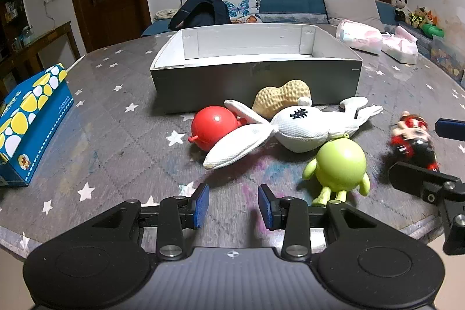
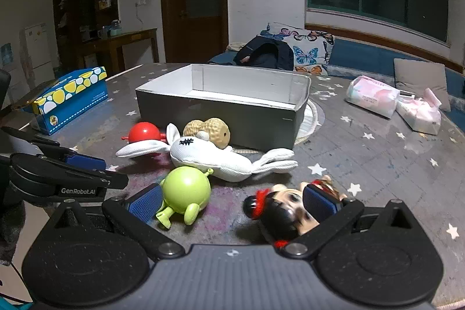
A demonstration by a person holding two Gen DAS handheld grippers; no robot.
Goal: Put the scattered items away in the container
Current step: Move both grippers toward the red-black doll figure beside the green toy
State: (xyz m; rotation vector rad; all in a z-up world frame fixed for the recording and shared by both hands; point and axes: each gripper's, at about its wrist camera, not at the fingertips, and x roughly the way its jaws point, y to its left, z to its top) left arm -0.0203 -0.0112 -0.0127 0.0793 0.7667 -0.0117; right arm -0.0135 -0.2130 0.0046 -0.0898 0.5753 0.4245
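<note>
Left wrist view only: the left claw (image 1: 233,204) hangs released over bare tabletop (image 1: 122,141), blue ribbed pads apart with nothing between them; the right claw shows only as black fingers at the right edge.
Right wrist view only: the right claw (image 2: 232,201) stands spread wide, empty, the doll's head just inside its right pad and the green toy touching its left pad; no pad presses either.
Container: grey box (image 1: 255,77) with white inner walls, open-topped, rectangular, at the middle of the tabletop; its floor is hidden by the near wall.
Scattered items: all lie on the tabletop in front of the box, outside it.
White rabbit (image 1: 302,127): soft knitted fabric, long ears, lying flat.
Peanut (image 1: 280,98): tan, dimpled, against the box wall.
Red ball toy (image 1: 213,127): glossy, round.
Green toy (image 1: 340,161): smooth plastic, round-bodied, stubby legs.
Doll (image 2: 290,211): red-and-black, hard glossy head.
Tissue box (image 1: 32,118): blue card with yellow and white blobs, far left.
</note>
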